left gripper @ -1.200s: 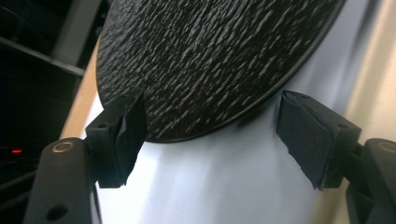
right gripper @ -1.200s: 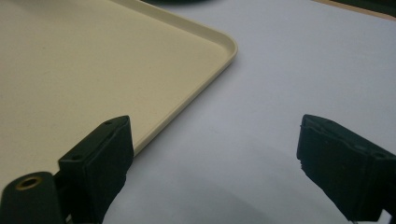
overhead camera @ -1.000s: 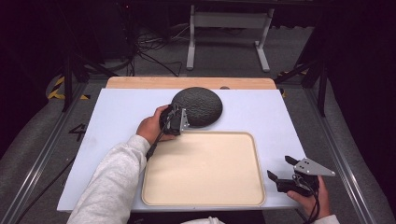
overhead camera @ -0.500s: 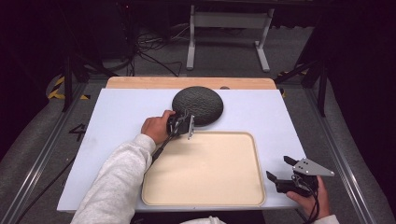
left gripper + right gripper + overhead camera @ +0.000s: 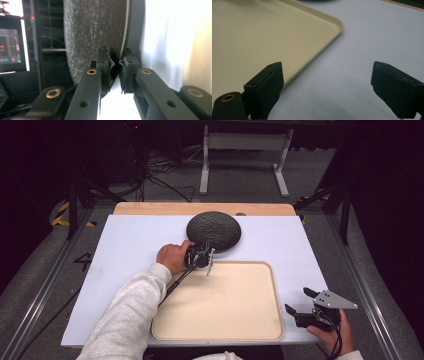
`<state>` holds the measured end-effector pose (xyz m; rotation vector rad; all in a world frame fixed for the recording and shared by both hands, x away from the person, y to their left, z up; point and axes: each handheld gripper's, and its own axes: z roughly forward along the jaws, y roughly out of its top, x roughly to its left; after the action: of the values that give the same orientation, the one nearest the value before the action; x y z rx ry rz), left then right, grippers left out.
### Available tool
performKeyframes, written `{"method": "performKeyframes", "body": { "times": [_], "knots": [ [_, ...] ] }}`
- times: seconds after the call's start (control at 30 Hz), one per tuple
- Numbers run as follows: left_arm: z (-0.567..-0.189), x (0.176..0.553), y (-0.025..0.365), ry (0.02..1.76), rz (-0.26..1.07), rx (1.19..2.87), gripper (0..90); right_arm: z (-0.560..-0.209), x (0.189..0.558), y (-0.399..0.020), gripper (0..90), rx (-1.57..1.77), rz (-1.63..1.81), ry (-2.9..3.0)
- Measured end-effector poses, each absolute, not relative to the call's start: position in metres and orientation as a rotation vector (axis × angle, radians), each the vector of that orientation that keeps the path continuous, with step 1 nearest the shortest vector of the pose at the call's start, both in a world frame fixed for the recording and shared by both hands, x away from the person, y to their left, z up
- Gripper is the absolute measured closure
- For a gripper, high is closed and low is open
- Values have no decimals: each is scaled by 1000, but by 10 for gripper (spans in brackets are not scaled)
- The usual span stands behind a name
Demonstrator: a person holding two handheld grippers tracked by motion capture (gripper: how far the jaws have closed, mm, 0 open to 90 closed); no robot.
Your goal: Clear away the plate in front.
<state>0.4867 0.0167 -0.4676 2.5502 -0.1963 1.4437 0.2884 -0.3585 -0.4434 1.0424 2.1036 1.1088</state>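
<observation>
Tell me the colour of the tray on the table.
Cream-beige, plain, no pattern: the tray shows best in the high view.

Left claw point(image 5: 206, 256) clamped (jaws just closing), right claw point(image 5: 302, 303) agape.

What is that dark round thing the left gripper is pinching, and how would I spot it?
On the pale blue table top, look just beyond the beige tray. The dark plate lies there, its near rim clamped by the left gripper. It is the one black, rough-textured disc.

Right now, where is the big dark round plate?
In the high view, the dark round textured plate lies at the white table's far middle, just beyond the beige tray, its near edge pinched in the left gripper.
</observation>
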Motion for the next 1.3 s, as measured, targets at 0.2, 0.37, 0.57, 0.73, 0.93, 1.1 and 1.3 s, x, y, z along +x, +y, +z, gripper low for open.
{"method": "performKeyframes", "body": {
  "times": [0.2,0.37,0.57,0.73,0.93,1.1,1.3],
  "knots": [
    [-457,488,20,-145,1431,2486,875,-444,289,-359,117,1049,1108,2107],
    [-456,482,17,-142,1422,2469,875,-444,289,-359,118,1051,1107,2109],
    [-454,479,17,-113,1425,2446,872,-444,289,-360,120,1049,1107,2111],
    [-449,474,20,-77,1374,2433,876,-444,289,-361,120,1055,1104,2107],
    [-440,464,28,-62,1374,2413,880,-444,289,-361,122,1058,1106,2107],
    [-435,452,32,-105,1413,2423,880,-444,289,-361,122,1056,1108,2109],
    [-425,431,38,-122,1453,2410,872,-443,289,-361,121,1061,1108,2105]
  ]
}}
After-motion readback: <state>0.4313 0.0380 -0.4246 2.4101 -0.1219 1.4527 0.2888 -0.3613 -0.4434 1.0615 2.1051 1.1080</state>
